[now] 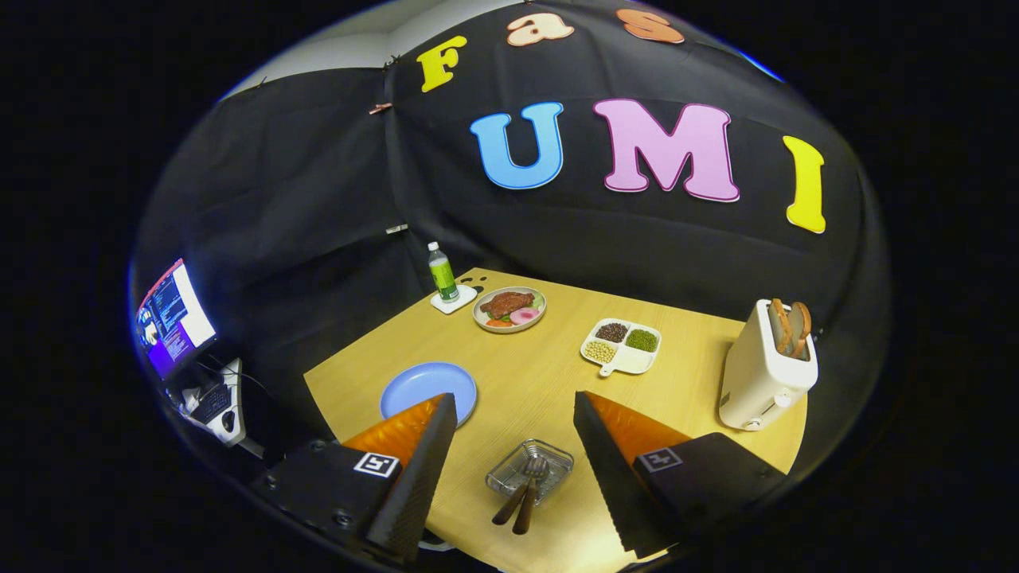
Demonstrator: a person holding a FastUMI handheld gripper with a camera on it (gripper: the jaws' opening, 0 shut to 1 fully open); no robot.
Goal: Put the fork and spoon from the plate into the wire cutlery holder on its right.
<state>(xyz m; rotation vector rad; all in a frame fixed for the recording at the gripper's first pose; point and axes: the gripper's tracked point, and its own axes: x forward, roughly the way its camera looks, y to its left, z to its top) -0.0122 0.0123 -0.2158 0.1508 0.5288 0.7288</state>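
- With the jaws spread wide and holding nothing, the gripper [516,461] hangs above the near part of the counter [549,398].
- Wire cutlery holder [530,469] sits on the counter between the two fingers, touching neither.
- Fork [517,489] and spoon [532,493] are both in the holder: heads inside the basket, dark handles sticking out over its near rim toward the gripper.
- Their long axes run almost parallel, side by side, tilted slightly so the handle ends lie nearer the left finger than the heads do.
- Which piece is the fork and which the spoon is hard to tell at this size; the left one looks like the fork.
- Blue plate [428,387] lies on the counter beside the holder, partly behind the left finger, nothing on it.
- Farther back: a plate of steak and vegetables [509,309], a green bottle [443,272] standing upright on a white coaster, a divided dish [622,345] with beans and seeds.
- White toaster [766,368] at the counter's right, two slices of bread standing in its slots.
- A lit monitor [171,317] off the counter to the left.
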